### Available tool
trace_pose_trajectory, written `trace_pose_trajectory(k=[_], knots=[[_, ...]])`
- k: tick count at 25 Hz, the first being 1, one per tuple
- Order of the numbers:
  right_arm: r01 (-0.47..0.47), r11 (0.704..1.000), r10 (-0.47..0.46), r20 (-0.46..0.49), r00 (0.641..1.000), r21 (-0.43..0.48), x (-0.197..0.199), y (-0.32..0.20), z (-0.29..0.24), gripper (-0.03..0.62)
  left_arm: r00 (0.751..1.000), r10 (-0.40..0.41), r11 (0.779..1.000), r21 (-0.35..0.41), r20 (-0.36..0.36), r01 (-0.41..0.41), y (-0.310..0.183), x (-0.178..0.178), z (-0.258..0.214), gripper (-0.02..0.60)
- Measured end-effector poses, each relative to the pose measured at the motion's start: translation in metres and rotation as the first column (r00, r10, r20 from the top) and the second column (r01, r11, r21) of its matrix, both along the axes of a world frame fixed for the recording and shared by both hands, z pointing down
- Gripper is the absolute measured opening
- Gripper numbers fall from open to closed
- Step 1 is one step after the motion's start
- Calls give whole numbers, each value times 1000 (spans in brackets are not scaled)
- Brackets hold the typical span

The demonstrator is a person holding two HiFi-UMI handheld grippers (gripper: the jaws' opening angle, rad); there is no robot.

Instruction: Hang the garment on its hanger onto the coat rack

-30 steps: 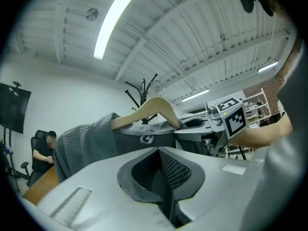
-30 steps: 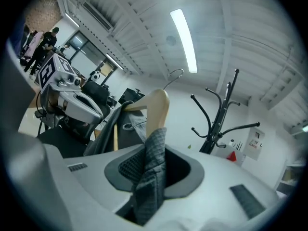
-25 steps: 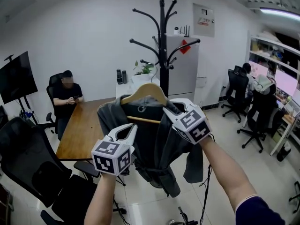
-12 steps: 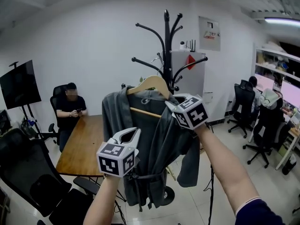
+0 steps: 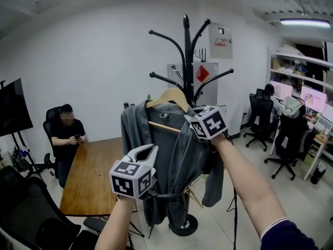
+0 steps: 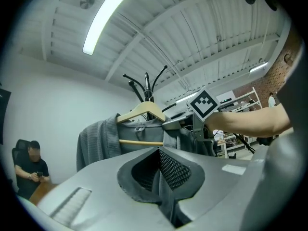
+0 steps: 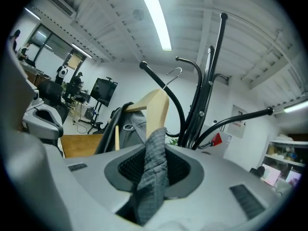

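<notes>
Raised and carried forward since a second ago, the garment (image 5: 171,155) on its hanger (image 5: 169,94) now hangs directly in front of the rack (image 5: 186,46), where earlier it sat lower and nearer. Both tools have come up with it, and the rack's base (image 5: 183,226), covered a second ago, shows below the hem. Garment: grey, draped over a wooden hanger, held up in the air. Right tool (image 5: 189,118): closed on a fold of the garment at the hanger's right shoulder. Its own view shows waffle-textured grey cloth pinched between the pads and standing up out of them, with the wooden shoulder just beyond. Left tool (image 5: 152,147): jaws together, low and to the left, in front of the garment's left panel and near its belt (image 5: 169,194). Whether any cloth is caught in them cannot be confirmed. Hook (image 7: 175,72): metal, rising from the hanger top, close beside one curved rack arm (image 7: 173,99); contact with that arm cannot be confirmed. Rack: black, an upright pole with arms curving upward, standing on the floor right of the desk (image 5: 91,181). Surroundings: person (image 5: 66,134) seated at the desk's far left end, dark screen (image 5: 11,105) at far left, office chairs (image 5: 283,139) at far right.
</notes>
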State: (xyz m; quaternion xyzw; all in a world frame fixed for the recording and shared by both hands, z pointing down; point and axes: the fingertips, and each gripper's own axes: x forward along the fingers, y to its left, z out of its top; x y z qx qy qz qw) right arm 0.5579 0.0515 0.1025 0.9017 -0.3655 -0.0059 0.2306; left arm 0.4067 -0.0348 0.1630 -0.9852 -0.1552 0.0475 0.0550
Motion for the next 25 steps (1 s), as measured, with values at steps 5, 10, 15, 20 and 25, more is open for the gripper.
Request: trace_pose_trajectory(k=[5,10,15,20,25], knots=[[-64,998,64,39,997,-7,18,-5,20,112,998,69,998,-13,8,-69,-9,19,8,0],[-130,991,131,83,988,-15,33,4,46,109,991,127,991,-36,31,-126,-4,31,27,0],[-213,977,213,133,968,-11,49,28,71,100,983,175,983,-63,60,-171,0,38,48,0],[-248,968,251,173,952,-39,55,42,96,100,977,199,978,-84,83,-192,4,44,61,0],[-245,968,250,184,951,-47,54,41,108,100,972,212,974,-95,99,-203,9,45,74,0]])
